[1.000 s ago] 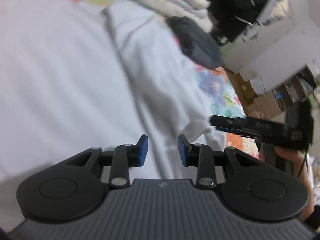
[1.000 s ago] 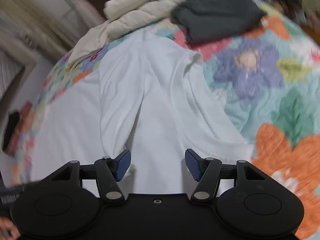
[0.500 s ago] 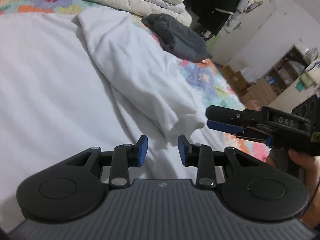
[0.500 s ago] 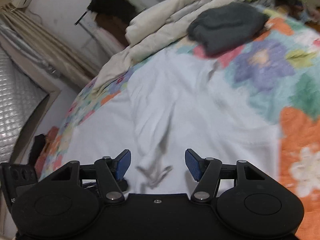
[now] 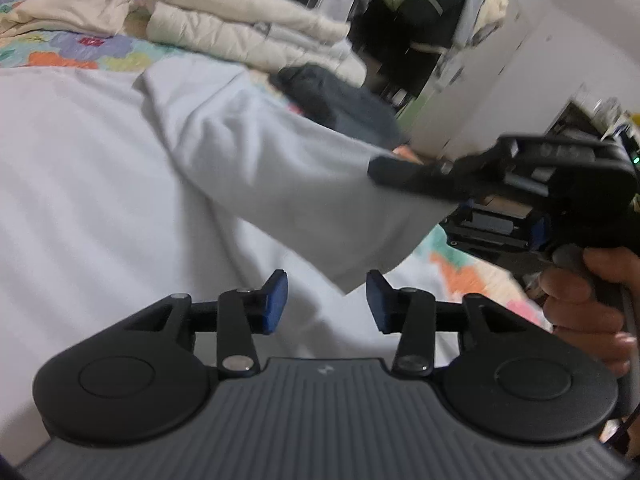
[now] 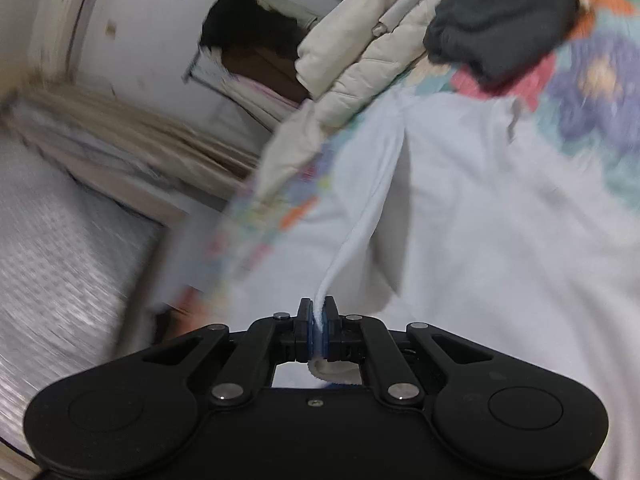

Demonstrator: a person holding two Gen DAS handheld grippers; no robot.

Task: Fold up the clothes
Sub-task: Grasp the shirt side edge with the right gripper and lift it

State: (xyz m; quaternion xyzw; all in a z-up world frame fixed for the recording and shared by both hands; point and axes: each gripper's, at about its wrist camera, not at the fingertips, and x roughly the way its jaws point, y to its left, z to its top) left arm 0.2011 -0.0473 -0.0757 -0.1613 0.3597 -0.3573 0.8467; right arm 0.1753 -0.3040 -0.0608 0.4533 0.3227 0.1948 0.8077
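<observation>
A white long-sleeved garment (image 5: 100,180) lies spread on the bed. My right gripper (image 6: 319,320) is shut on the edge of its sleeve (image 6: 360,216), and a strip of white cloth runs up out of the closed pads. In the left wrist view the right gripper (image 5: 380,168) holds that sleeve (image 5: 300,184) raised off the bed. My left gripper (image 5: 327,302) is below it with its jaws opening. The sleeve's lower corner hangs just above the gap between the blue pads (image 5: 276,300), and they do not press on it.
Folded cream padded jackets (image 5: 248,28) and a dark grey folded garment (image 5: 340,100) lie at the far side of the floral bedspread (image 5: 80,52). A hand (image 5: 588,292) grips the right tool's handle. Dark clothes hang behind (image 5: 420,8). A curtain (image 6: 120,140) is at the left.
The right gripper's jaws went from wide apart to shut on the sleeve edge and the sleeve rose off the bed. The left gripper's pads stand farther apart. Both views rolled.
</observation>
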